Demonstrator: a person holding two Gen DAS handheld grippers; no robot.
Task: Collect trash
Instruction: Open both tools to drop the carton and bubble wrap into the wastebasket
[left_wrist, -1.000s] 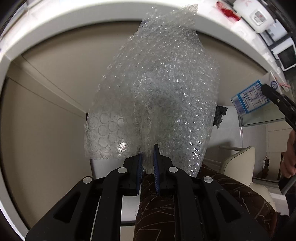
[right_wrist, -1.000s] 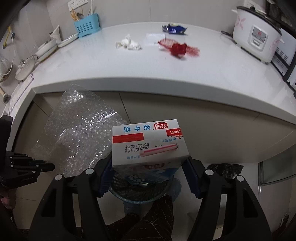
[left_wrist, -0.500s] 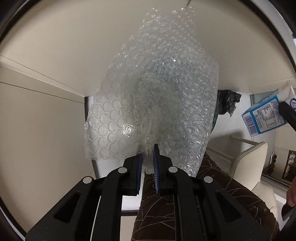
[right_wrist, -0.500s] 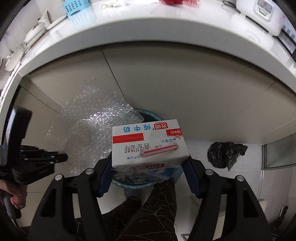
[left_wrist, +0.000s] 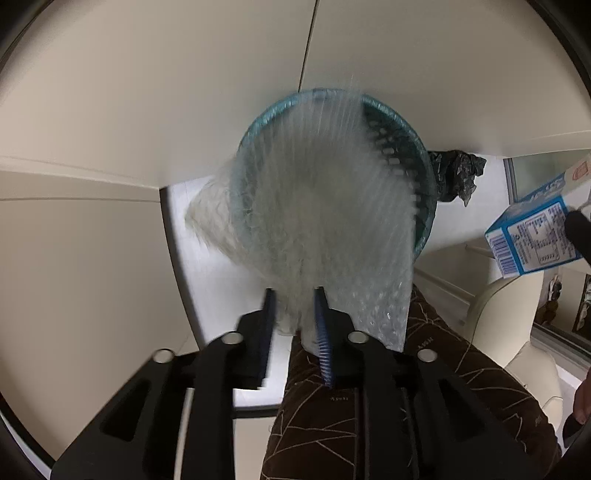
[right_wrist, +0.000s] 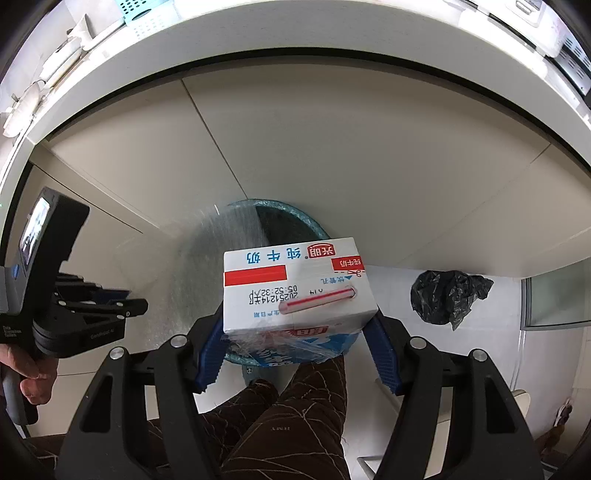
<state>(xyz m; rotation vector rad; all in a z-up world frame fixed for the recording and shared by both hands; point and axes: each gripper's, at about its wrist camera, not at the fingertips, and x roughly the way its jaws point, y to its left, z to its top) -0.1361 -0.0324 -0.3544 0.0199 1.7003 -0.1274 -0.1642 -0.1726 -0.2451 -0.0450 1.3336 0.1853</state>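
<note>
Both grippers point down over the blue bin (left_wrist: 413, 147).
Left gripper (left_wrist: 293, 314) fingers parted, blurred bubble wrap (left_wrist: 317, 221) between them, seemingly loose; right gripper (right_wrist: 295, 343) fingers clamp the milk carton (right_wrist: 295, 284), hiding the bin's near rim.

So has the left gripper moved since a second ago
Yes. The left gripper has swung downward: the white countertop edge it faced earlier is out of its view, and the blue trash basket now fills the middle, with the bubble wrap blurring toward it.

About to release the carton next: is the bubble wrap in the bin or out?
Out. The bubble wrap, motion-blurred, hangs above the blue bin, one end between the left hand-held gripper fingers.
</note>
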